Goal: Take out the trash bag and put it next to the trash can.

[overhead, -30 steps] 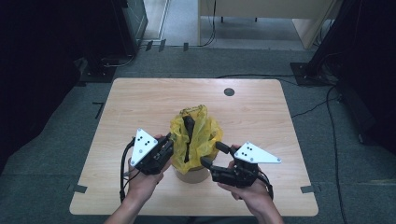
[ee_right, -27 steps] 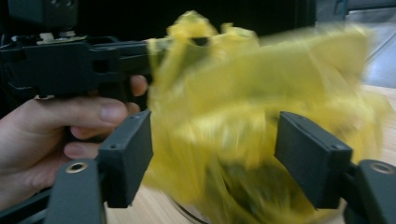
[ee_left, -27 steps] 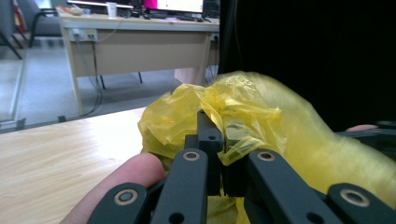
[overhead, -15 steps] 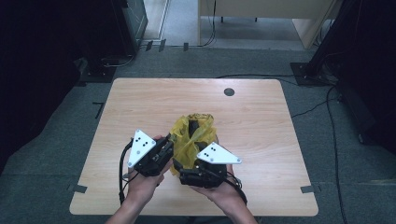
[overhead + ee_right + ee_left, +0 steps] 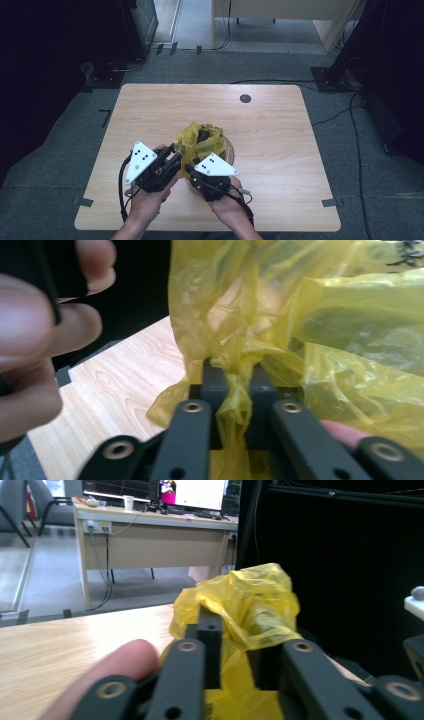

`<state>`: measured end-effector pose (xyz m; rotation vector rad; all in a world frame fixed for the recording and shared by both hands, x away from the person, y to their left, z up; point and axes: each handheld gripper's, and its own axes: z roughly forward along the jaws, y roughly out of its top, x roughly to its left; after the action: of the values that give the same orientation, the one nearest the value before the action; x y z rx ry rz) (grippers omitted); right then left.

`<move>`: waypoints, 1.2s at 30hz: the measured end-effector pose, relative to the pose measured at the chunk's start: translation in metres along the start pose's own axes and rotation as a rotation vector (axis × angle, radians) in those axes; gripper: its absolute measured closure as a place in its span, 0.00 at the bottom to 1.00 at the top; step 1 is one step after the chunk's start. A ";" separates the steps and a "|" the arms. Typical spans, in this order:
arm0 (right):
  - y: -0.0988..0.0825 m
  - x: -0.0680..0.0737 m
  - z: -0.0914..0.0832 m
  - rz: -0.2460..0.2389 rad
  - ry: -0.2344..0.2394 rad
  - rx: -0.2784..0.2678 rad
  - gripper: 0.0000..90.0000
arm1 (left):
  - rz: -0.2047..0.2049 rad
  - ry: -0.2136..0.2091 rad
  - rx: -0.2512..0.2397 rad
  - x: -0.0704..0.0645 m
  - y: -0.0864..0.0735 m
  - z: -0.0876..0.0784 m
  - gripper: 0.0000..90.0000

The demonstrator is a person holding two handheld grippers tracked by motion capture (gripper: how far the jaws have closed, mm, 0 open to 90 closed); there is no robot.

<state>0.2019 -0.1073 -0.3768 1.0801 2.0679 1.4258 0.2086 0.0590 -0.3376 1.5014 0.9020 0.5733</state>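
A crumpled yellow plastic bag (image 5: 200, 139) lines a round container (image 5: 230, 149) near the front middle of the wooden table (image 5: 280, 135). My left gripper (image 5: 175, 150) reaches the bag's left side, and in the left gripper view the bag (image 5: 250, 605) bulges up between the jaws of my left gripper (image 5: 235, 655), which look closed on a fold. My right gripper (image 5: 189, 170) is at the bag's front edge. In the right gripper view my right gripper (image 5: 239, 390) is shut on a twisted strip of the bag (image 5: 320, 330). Fingers of the other hand (image 5: 30, 325) are close by.
A small black round hole (image 5: 245, 98) marks the table's far side. Beyond the table there are dark stands and cables (image 5: 345, 75) on the floor. An office desk with monitors (image 5: 150, 520) stands in the background of the left gripper view.
My right gripper has moved left, from the bag's right side to its front beside the left gripper. The bag, earlier pulled up tall, now sits lower and more bunched.
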 end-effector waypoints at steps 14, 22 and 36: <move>0.008 -0.020 -0.017 0.049 -0.090 -0.144 0.99 | -0.026 0.113 0.067 0.015 -0.010 -0.008 0.28; 0.021 -0.022 -0.025 0.022 -0.108 -0.202 0.99 | -0.039 0.175 0.092 0.039 -0.025 -0.019 0.25; 0.045 -0.019 -0.039 -0.015 -0.126 -0.284 0.99 | -0.077 0.330 0.277 0.099 -0.084 -0.023 0.18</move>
<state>0.2031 -0.1376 -0.3219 1.0065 1.7205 1.5452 0.2297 0.1501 -0.4310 1.6364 1.3334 0.6720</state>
